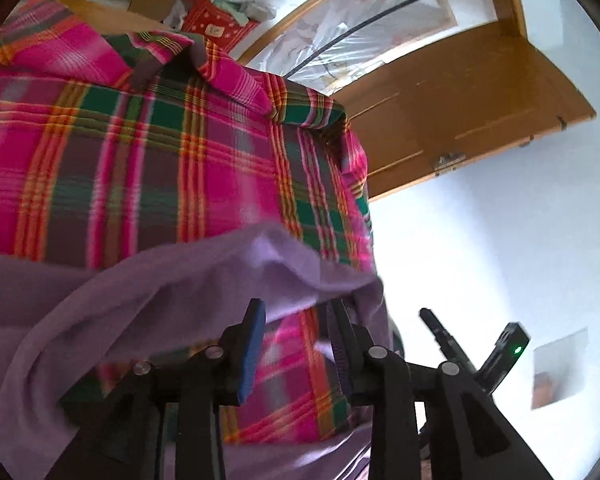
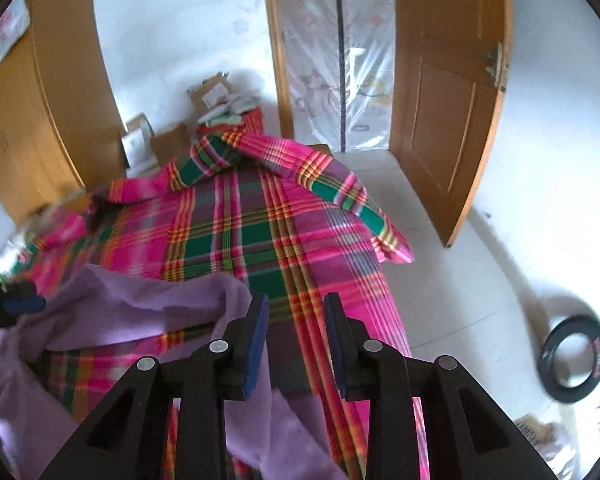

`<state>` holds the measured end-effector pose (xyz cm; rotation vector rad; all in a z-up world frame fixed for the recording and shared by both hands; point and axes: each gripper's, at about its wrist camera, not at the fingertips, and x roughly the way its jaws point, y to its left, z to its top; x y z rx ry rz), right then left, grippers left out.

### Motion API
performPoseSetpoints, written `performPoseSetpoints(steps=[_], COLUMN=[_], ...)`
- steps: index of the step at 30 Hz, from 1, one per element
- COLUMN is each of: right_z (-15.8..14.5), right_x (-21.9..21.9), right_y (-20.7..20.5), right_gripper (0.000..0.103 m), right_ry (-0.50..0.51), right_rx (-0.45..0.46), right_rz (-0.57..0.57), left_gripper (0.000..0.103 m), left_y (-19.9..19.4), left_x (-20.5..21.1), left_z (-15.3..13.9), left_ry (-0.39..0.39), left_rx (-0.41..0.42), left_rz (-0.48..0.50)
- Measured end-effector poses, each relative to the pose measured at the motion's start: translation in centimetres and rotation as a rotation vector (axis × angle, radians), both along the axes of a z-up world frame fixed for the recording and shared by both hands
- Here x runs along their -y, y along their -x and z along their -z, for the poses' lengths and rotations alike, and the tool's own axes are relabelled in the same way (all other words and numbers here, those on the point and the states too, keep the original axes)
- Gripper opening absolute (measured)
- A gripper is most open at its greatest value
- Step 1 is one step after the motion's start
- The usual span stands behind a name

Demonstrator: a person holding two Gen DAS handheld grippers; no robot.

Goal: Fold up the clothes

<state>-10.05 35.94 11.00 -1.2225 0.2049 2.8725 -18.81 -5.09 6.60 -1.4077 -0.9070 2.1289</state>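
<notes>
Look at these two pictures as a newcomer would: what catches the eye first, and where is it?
First comes the bright pink, green and orange plaid bedspread, which fills the middle of both views. Next is the lilac garment, rumpled on the near end of the bed, just ahead of the open left hand-held gripper and the open right hand-held gripper. Behind, an open wooden door stands to the right against white walls.

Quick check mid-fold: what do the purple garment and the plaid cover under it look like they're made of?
Purple garment: looks like a soft knit or fleece, matte with a slightly fuzzy surface, draping in thick rounded folds. The frames are blurred, so the weave is unclear.
Plaid cover: appears to be thin woven cotton-like cloth, with the check pattern running as straight yarn-dyed stripes; it lies flat, with crisp turned-back corners.
</notes>
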Motion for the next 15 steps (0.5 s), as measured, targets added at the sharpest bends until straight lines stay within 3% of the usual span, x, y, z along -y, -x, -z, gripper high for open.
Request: performPoseSetpoints(steps=[7, 15], right_z=[1.0, 6.7], right_x=[-3.6, -6.7], right_y=[-7.9, -14.4], right_gripper=[0.031, 0.031], right_ry=[0.070, 0.206], right_rx=[-0.012, 0.062], right_rz=[0.083, 0.159], left_gripper=[0.034, 0.035], left_y=[-7.3, -14.9], left_x=[0.8, -0.5], left_z=[0.5, 2.4], left_ry=[0.101, 0.193], left_rx=[-0.012, -0.036], left_rz=[0.067, 0.202])
